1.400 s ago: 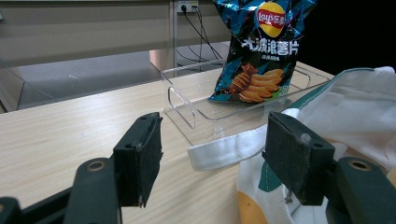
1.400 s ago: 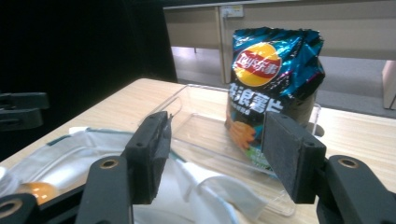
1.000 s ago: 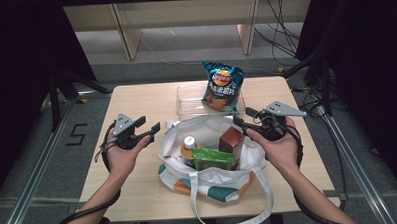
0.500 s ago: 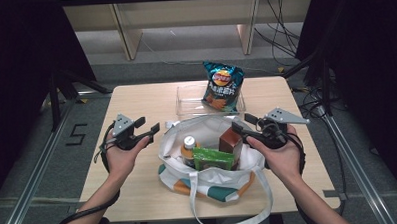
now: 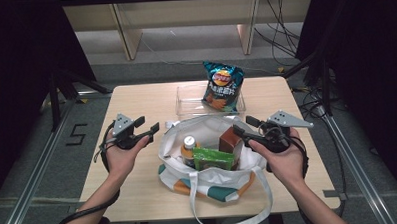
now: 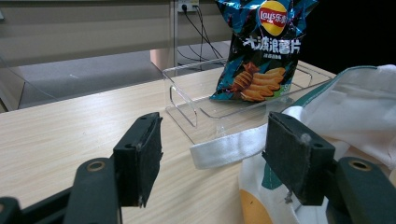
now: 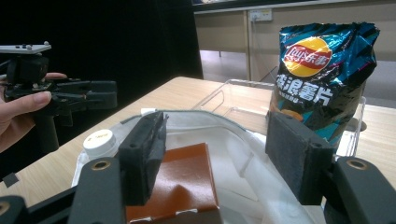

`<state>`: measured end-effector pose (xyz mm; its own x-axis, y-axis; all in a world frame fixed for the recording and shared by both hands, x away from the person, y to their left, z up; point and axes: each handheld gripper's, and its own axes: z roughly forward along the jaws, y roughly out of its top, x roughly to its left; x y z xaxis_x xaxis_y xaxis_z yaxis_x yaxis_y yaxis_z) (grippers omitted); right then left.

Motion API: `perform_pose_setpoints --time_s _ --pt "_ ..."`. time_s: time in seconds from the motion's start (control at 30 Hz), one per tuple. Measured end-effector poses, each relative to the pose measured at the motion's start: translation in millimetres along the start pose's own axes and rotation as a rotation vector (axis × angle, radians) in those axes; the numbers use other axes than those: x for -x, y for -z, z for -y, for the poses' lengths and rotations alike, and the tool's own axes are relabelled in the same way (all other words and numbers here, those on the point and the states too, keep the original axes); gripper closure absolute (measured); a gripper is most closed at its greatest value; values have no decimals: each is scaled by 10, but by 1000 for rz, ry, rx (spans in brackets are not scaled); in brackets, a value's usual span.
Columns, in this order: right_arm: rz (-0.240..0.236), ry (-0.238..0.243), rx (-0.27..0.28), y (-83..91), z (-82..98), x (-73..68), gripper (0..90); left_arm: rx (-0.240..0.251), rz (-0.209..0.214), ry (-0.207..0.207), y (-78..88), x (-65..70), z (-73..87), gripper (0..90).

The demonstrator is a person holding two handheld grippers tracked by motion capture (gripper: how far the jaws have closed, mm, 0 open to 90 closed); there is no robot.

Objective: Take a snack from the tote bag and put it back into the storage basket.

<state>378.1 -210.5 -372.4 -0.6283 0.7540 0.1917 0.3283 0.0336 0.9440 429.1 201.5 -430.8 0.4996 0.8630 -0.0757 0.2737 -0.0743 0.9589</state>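
A white tote bag (image 5: 209,184) lies open on the table's near half. Inside it are a brown box (image 5: 229,139), a white-capped bottle (image 5: 188,145) and a green packet (image 5: 214,159). My left gripper (image 5: 148,127) is open just left of the bag, its jaws bracketing the bag's white strap (image 6: 229,147) without touching it. My right gripper (image 5: 244,127) is open at the bag's right rim, with the brown box (image 7: 184,179) just beyond its jaws. A blue chips bag (image 5: 222,85) stands upright in a clear tray (image 5: 186,103) behind the tote.
The wooden table (image 5: 141,101) has bare surface at the left and far corners. Two strap loops (image 5: 230,218) hang over its near edge. Cables (image 5: 279,36) lie on the floor beyond the table. The other hand and gripper (image 7: 60,95) are at the left in the right gripper view.
My right gripper has moved left and slightly down toward the bag's right rim. The left gripper has stayed in place.
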Motion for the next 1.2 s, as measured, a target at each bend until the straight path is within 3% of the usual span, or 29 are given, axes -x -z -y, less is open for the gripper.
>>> perform_pose_setpoints --time_s 0.13,0.3,0.8,1.2 --pt "-5 12 6 7 -10 -18 380 8 3 5 13 6 -5 356" --pt "-11 -6 1 13 -12 -65 372 14 -1 6 20 1 -18 356" --pt "-50 31 1 11 16 -125 354 17 0 2 5 15 -39 356" --pt "-68 34 -37 -32 71 -167 342 16 -2 1 4 10 -35 356"
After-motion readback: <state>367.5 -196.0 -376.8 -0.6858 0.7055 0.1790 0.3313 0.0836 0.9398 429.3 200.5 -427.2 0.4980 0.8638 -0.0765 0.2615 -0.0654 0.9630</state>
